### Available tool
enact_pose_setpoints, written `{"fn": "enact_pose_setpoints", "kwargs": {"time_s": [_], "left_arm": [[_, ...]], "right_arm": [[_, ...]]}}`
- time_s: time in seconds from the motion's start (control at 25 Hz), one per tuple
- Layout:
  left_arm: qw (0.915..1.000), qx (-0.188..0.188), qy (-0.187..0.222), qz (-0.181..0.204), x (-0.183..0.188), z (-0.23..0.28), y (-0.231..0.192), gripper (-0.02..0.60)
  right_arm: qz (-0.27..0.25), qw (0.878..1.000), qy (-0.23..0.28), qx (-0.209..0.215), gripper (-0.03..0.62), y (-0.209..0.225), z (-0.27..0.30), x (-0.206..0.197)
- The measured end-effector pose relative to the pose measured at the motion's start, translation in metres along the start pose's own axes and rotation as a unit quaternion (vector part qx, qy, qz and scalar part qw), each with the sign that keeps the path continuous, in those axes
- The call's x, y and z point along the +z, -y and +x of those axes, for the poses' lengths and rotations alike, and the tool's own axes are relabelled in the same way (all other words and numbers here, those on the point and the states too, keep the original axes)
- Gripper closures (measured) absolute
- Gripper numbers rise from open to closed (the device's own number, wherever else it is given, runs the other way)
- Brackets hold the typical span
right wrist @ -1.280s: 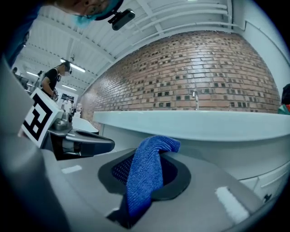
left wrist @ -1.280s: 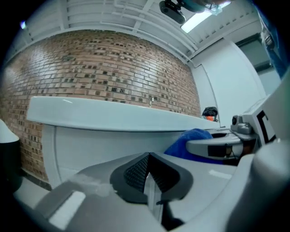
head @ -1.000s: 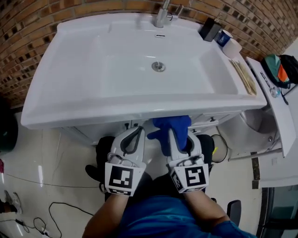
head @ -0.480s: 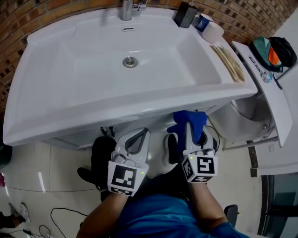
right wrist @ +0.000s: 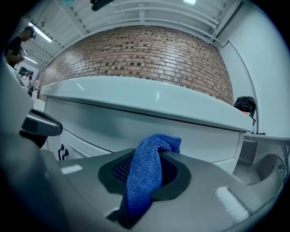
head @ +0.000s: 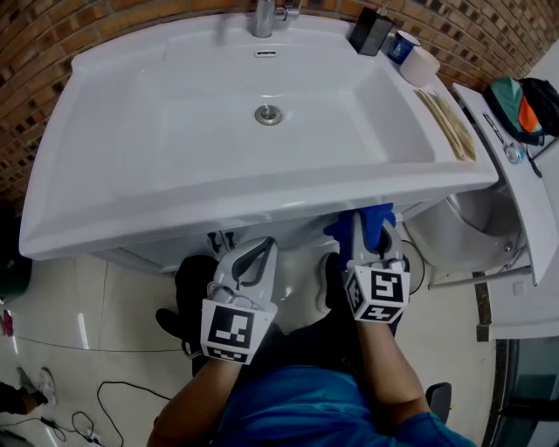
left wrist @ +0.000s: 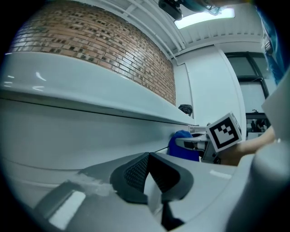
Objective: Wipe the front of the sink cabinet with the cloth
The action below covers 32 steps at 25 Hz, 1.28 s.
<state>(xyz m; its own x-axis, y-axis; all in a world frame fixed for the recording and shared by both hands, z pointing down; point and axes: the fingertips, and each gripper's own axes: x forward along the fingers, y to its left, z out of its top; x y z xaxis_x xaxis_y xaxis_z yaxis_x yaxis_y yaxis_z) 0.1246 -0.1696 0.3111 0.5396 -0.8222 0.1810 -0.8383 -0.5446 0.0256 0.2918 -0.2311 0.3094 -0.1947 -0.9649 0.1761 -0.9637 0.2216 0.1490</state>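
My right gripper (head: 369, 234) is shut on a blue cloth (head: 374, 220) and holds it up under the front rim of the white sink (head: 175, 209), at the right part of the white cabinet front (head: 301, 229). In the right gripper view the cloth (right wrist: 146, 170) hangs out of the closed jaws of the right gripper (right wrist: 147, 158), a short way from the cabinet front (right wrist: 95, 136), which carries black handles (right wrist: 61, 152). My left gripper (head: 260, 249) is shut and empty, left of the cloth. Its own view shows the left gripper (left wrist: 147, 158), the cloth (left wrist: 182, 146) and the sink's underside.
On the sink's back edge stand a faucet (head: 265, 17), a black dispenser (head: 371, 30) and a paper roll (head: 425, 65). Wooden sticks (head: 450, 113) lie along its right rim. A white fixture (head: 476, 236) and a shelf with a bag (head: 524, 100) are at the right. Cables (head: 105, 393) cross the floor.
The right gripper has carried the cloth to the right along the cabinet front and closer under the sink rim. The left gripper has stayed low and shut.
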Motion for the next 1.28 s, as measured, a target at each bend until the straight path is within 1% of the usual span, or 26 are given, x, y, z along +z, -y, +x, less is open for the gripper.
{"fn": "enact_pose_setpoints", "kwargs": {"time_s": [0.28, 0.4, 0.6, 1.0, 1.28], "left_arm": [[0.9983, 0.056, 0.007, -0.011, -0.002, -0.036, -0.042, 0.578], [0.9965, 0.082, 0.012, -0.013, -0.003, -0.052, -0.061, 0.58], [0.9929, 0.116, 0.019, -0.018, -0.003, -0.079, -0.087, 0.58], [0.9854, 0.168, 0.021, -0.017, -0.007, -0.124, -0.119, 0.578], [0.9768, 0.213, 0.019, -0.019, -0.015, -0.165, -0.141, 0.58]], "right_arm": [[-0.004, 0.999, 0.01, 0.048, 0.517, -0.061, -0.001, 0.01], [-0.011, 0.997, 0.016, 0.076, 0.517, -0.092, -0.001, 0.016], [-0.02, 0.994, 0.023, 0.109, 0.517, -0.133, -0.001, 0.023], [-0.038, 0.981, 0.039, 0.187, 0.517, -0.214, -0.005, 0.04], [-0.046, 0.969, 0.053, 0.237, 0.519, -0.268, -0.009, 0.053]]}}
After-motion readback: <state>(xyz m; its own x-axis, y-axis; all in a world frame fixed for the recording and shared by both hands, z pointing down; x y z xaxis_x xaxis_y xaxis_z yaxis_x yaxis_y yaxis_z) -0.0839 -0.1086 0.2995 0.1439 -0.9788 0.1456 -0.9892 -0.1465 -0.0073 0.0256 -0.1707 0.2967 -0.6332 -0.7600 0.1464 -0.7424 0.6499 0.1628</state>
